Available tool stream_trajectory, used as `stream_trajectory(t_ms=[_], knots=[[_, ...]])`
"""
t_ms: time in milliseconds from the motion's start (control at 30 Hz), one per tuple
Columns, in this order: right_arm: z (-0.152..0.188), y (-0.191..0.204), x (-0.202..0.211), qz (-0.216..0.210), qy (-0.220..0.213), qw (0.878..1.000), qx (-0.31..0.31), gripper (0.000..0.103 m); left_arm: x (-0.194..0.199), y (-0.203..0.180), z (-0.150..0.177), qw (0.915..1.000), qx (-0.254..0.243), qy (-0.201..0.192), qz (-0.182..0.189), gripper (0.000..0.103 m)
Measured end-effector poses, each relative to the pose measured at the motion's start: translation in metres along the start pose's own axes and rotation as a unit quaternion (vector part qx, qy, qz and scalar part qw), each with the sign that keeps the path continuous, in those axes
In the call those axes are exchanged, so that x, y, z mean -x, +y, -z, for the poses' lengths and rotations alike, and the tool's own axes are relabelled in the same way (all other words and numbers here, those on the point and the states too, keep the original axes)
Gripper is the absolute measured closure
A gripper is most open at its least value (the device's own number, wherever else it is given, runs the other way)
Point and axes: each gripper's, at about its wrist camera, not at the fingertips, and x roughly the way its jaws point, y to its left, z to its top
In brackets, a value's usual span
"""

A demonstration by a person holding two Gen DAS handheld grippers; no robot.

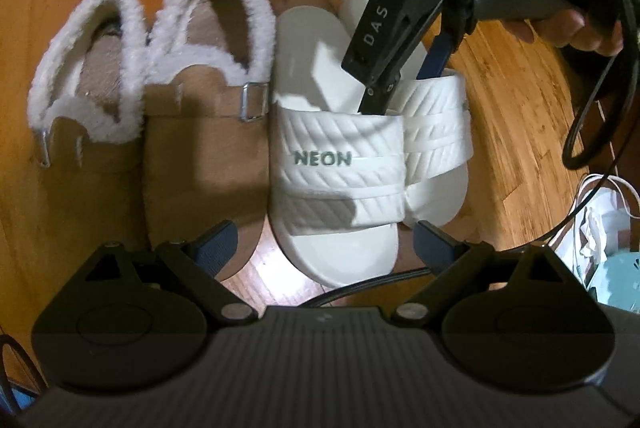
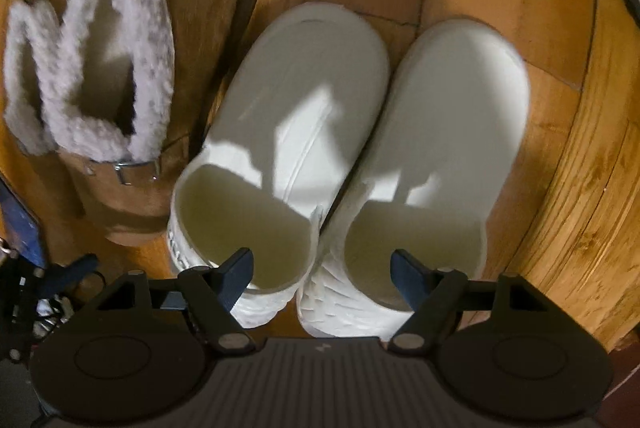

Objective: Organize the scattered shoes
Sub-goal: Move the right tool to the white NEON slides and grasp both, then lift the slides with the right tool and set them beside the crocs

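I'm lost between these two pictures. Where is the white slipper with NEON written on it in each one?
Left wrist view: NEON slipper sits centre, toe toward the camera, strap lettering readable.
Right wrist view: the same slipper is centre-left, seen from the other end, heel away from the camera; the lettering is hidden.
Shared landmark: the tan fur-lined clog with a metal buckle lies right beside it in both.

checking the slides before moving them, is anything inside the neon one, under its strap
Nothing shows inside the NEON slide: the right wrist view has a bare white footbed and an empty space under the strap. The front of the footbed is covered by the strap.
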Motion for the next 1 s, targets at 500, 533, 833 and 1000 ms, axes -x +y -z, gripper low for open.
stream_trajectory(t_ms=[500, 533, 833, 1000], knots=[[0.016, -0.012, -0.039, -0.008, 0.069, 0.998, -0.007, 0.081, -0.002, -0.002, 0.000, 0.9999, 0.014, 0.001, 0.006, 0.008], [0.018, -0.011, -0.036, -0.005, 0.064, 0.998, -0.001, 0.081, -0.002, -0.003, 0.000, 0.9999, 0.012, 0.000, 0.006, 0.008], [0.047, -0.047, 0.028, -0.035, -0.032, 0.999, 0.006, 0.084, 0.030, 0.008, -0.006, 0.9963, 0.060, -0.060, 0.014, 0.008], [0.053, -0.097, 0.100, -0.121, -0.120, 0.985, -0.041, 0.084, 0.056, 0.021, -0.018, 0.9902, 0.085, -0.110, 0.003, 0.008]])
